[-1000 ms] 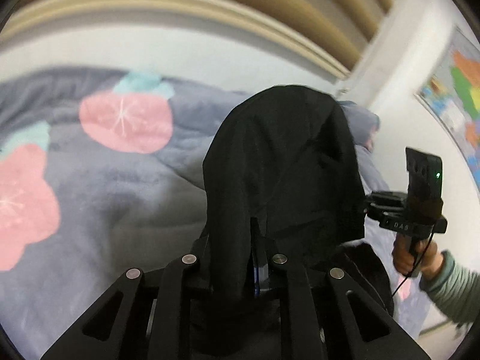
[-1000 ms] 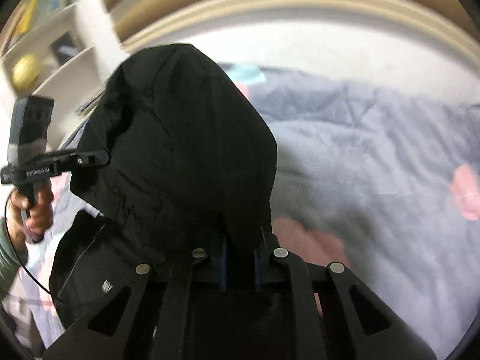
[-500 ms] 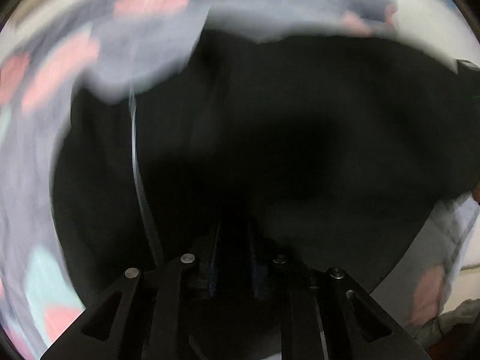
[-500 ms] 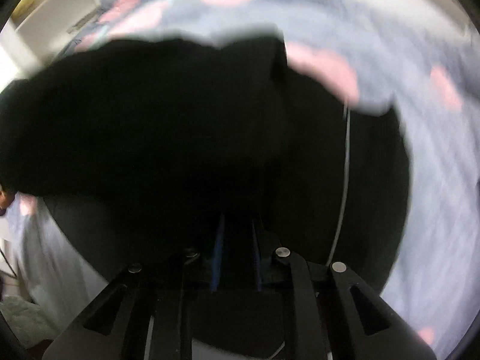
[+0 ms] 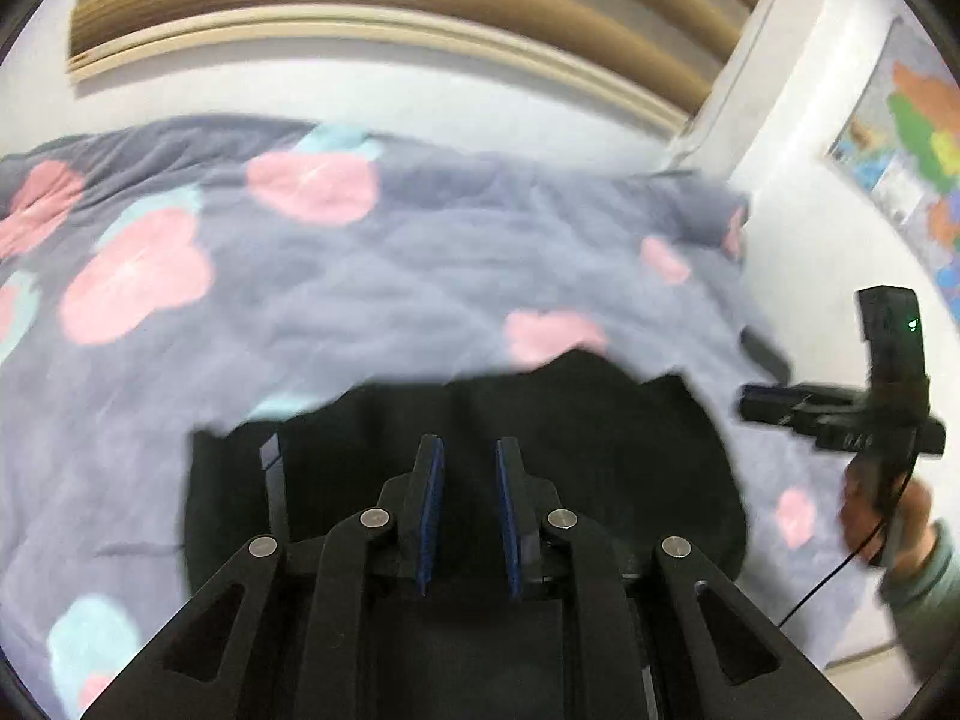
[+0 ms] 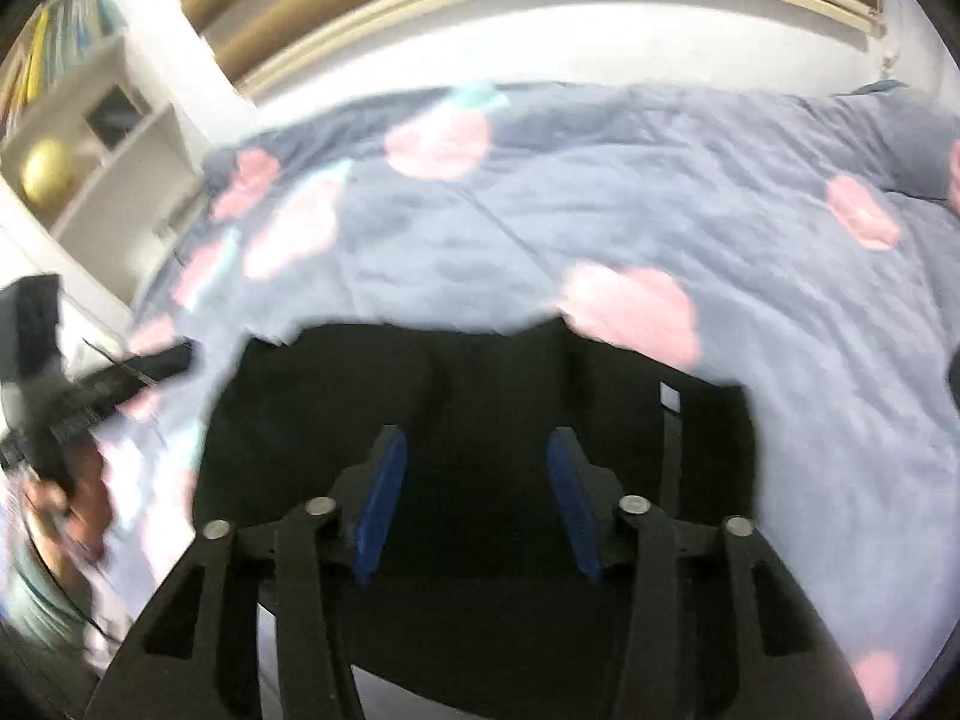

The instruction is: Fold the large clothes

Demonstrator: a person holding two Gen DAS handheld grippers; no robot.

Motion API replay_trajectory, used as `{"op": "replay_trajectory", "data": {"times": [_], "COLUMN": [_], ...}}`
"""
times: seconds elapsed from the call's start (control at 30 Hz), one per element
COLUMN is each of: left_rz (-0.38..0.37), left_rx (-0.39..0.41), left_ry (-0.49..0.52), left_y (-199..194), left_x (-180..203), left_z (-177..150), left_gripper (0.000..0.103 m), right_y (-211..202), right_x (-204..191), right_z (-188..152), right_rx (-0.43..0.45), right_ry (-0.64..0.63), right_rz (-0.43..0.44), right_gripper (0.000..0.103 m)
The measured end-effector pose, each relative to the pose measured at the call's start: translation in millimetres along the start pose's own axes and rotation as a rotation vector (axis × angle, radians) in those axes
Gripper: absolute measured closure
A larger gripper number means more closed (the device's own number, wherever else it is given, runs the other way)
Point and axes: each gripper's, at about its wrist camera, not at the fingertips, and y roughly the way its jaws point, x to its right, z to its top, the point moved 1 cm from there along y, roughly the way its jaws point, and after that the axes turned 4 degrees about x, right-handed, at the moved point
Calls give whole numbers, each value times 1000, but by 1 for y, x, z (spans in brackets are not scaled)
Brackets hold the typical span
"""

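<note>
Grey quilt [image 5: 372, 300] with pink blotches fills both views. Black garment [image 5: 570, 420] lies flat on it at 6 o'clock, under both tools. Left gripper [image 5: 468, 468] fingers apart, holding nothing. Right gripper [image 6: 474, 468] spread wider, empty. Wall map [image 5: 912, 138] at 2 o'clock.

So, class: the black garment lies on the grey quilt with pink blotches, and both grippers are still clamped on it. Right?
Not quite. Both wrist views show the left gripper and right gripper open, empty; the black garment lies released on the quilt.
</note>
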Motion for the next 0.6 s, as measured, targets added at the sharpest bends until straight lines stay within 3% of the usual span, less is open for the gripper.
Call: {"op": "replay_trajectory", "data": {"times": [0.1, 0.17, 0.27, 0.4, 0.5, 0.6], "left_rz": [-2, -62, -128, -142, -128, -93], "left_rx": [-39, -100, -214, -345, -378, -341], "left_ry": [-16, -78, -136, -138, -236, -316], "left_y": [30, 59, 88, 82, 82, 90], "left_x": [19, 14, -1, 8, 1, -8], "left_z": [1, -10, -50, -134, -180, -201], "left_gripper": [76, 76, 78, 78, 76, 77], "right_y": [32, 52, 81, 111, 117, 126], "right_x": [-18, -30, -33, -21, -18, -29], "right_z": [12, -3, -36, -112, -151, -164], "right_rx": [-28, -73, -194, -347, -346, -308], "right_ry": [32, 23, 60, 72, 65, 3], "right_rz": [19, 45, 69, 38, 5, -89], "right_gripper": [44, 44, 44, 44, 45, 44]}}
